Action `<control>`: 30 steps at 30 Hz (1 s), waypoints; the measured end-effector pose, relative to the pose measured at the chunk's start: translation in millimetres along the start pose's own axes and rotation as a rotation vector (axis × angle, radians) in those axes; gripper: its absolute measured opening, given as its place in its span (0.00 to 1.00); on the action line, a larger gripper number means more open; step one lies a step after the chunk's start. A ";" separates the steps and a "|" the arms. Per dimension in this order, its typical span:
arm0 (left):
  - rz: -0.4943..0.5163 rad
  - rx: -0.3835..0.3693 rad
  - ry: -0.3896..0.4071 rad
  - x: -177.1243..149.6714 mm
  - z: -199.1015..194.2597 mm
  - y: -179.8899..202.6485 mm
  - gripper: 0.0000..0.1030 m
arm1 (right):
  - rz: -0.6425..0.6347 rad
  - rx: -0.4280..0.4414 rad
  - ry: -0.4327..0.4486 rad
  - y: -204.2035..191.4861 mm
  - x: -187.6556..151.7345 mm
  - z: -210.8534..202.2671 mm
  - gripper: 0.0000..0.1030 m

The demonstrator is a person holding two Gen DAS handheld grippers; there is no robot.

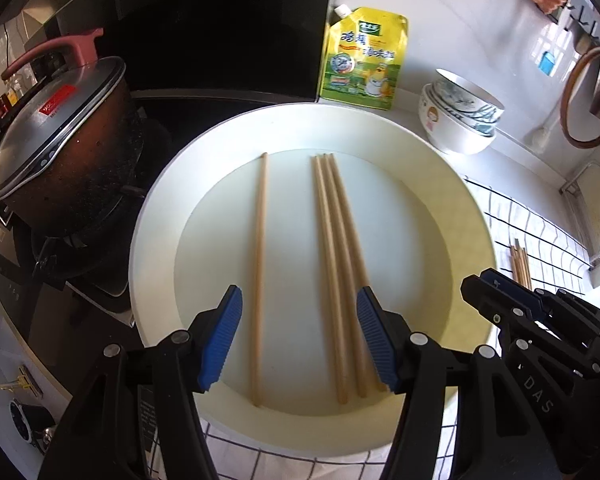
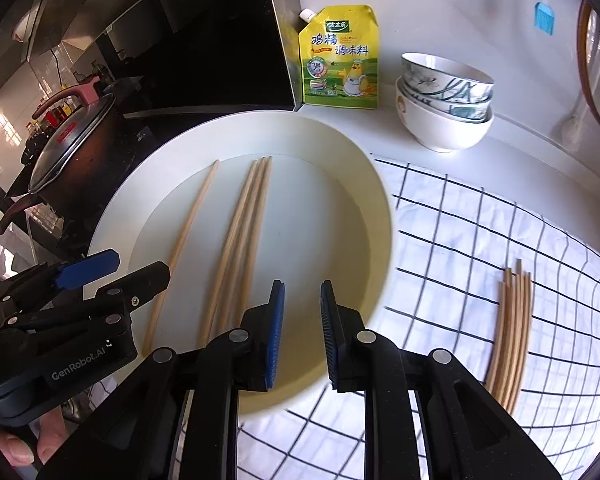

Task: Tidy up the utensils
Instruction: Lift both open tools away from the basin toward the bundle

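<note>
Lying side by side in the big cream plate (image 1: 156, 216), four wooden chopsticks point away from the person: a group of three chopsticks (image 1: 336, 264) pressed together and a single chopstick (image 1: 259, 264) set apart to their left. More wait as a loose bundle of chopsticks (image 2: 512, 328) on the checked cloth (image 2: 460, 232), well to the right of the plate. The left gripper (image 1: 299, 336) hovers over the plate's near half, jaws spread wide and empty (the single stick runs between them). The right gripper (image 2: 302, 332) hangs over the plate's near right rim, jaws parted by a narrow gap, holding nothing. Behind stand a yellow seasoning pouch (image 2: 340, 60), stacked bowls (image 2: 444, 100) and, left, a lidded pot (image 1: 60, 136) on the stove.
</note>
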State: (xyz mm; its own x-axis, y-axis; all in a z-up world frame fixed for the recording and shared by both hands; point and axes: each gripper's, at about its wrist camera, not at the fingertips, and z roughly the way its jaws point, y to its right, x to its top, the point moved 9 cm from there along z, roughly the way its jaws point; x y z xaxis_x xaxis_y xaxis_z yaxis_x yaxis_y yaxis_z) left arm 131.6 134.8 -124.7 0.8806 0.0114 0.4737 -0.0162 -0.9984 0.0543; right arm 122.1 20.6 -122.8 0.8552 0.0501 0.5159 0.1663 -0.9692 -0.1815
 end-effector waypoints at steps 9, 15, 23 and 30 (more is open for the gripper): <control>0.055 -0.039 0.016 -10.7 -17.6 48.6 0.57 | 0.039 -0.026 0.039 42.7 -20.1 -41.2 0.22; 0.104 -0.082 0.012 -18.1 -21.1 92.4 0.57 | 0.093 -0.065 0.047 85.3 -42.6 -61.2 0.23; 0.195 -0.144 -0.004 -38.2 -22.5 158.3 0.57 | 0.179 -0.136 0.036 152.0 -83.3 -83.3 0.25; 0.245 -0.165 -0.034 -56.2 -11.0 198.8 0.61 | 0.247 -0.199 -0.006 205.1 -119.2 -78.2 0.26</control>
State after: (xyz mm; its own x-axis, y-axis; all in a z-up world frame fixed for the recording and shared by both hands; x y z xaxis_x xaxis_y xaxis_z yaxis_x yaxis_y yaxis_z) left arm 73.7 -63.8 -130.9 0.8560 -0.2337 0.4611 -0.3050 -0.9485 0.0856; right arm 15.9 -203.0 -156.1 0.8606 -0.1915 0.4719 -0.1452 -0.9804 -0.1330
